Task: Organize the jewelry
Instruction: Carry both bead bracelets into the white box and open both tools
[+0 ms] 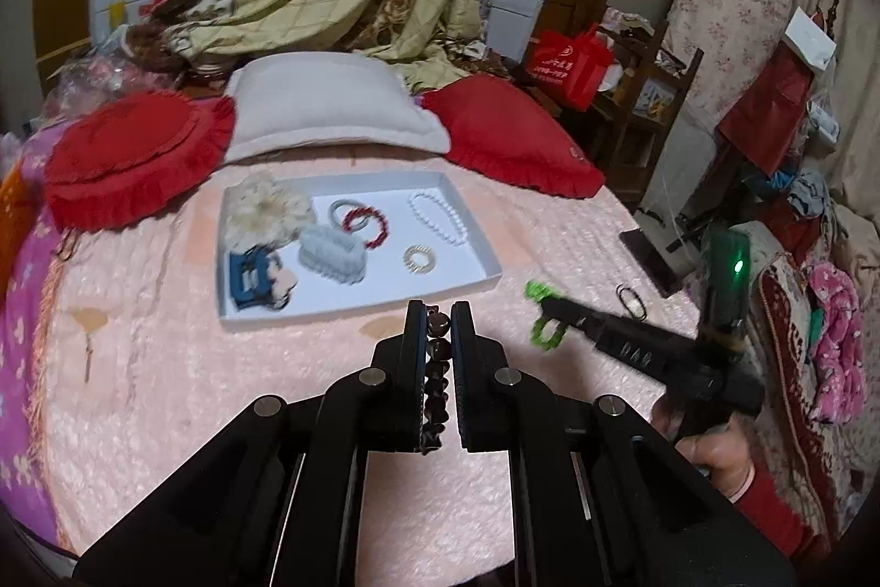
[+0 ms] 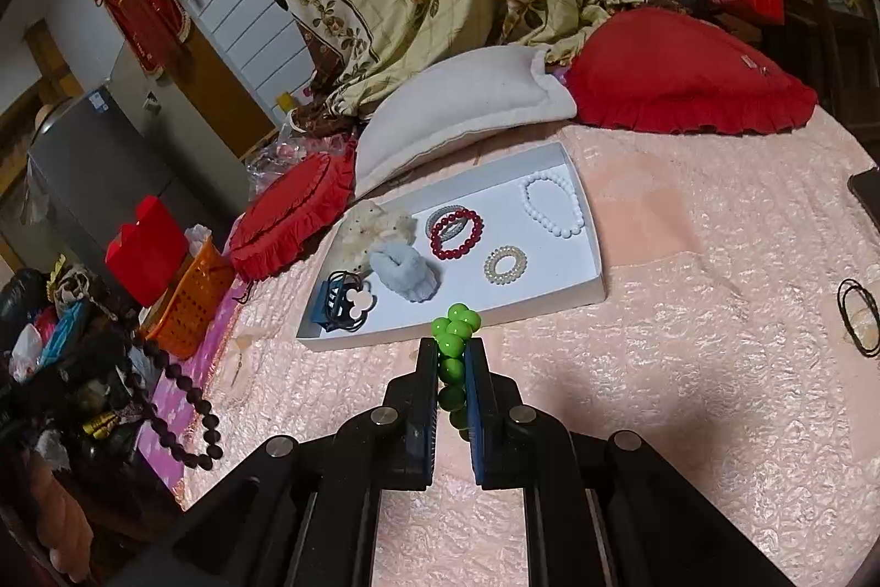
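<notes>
Pinching dark bead bracelet (image 1: 437,367) between its fingers, left claw (image 1: 438,312) hovers over pink bedspread (image 1: 165,367). Right claw (image 2: 452,346) grips green bead bracelet (image 2: 454,339). White tray (image 2: 597,295) w/ other jewelry lies just ahead of both claws.

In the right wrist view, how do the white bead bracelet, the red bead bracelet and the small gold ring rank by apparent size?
Largest to smallest, as they appear:
1. white bead bracelet
2. red bead bracelet
3. gold ring
All three lie in the white tray. The white one lies farthest from the camera yet looks biggest, so its first place is safe.
</notes>
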### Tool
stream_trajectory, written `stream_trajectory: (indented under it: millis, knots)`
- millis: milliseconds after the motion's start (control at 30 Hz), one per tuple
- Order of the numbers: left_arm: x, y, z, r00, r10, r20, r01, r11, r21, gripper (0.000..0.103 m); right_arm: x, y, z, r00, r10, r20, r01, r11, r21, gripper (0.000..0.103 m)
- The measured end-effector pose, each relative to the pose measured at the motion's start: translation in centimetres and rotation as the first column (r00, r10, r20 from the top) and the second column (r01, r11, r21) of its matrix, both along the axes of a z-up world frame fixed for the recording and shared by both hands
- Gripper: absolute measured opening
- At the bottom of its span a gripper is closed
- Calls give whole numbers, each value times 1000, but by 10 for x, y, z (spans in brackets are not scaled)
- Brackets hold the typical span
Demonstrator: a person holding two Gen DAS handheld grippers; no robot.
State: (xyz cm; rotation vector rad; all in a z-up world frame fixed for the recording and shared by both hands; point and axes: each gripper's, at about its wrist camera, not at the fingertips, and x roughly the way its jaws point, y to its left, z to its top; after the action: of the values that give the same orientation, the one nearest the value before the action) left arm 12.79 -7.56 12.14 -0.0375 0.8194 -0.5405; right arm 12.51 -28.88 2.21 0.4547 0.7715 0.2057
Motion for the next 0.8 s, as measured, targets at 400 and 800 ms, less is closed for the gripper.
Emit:
stream_trajectory:
  millis: [400,800]
  knots:
    - [101,-65,-40,994,5,-107,5,996,87,7,60,-28,-20,996,-38,-77,41,998,40,8]
    - [174,-72,-129,967,45,-252,-20,995,100,7,138,-14,-62,987,-1,-160,22,992,124,9]
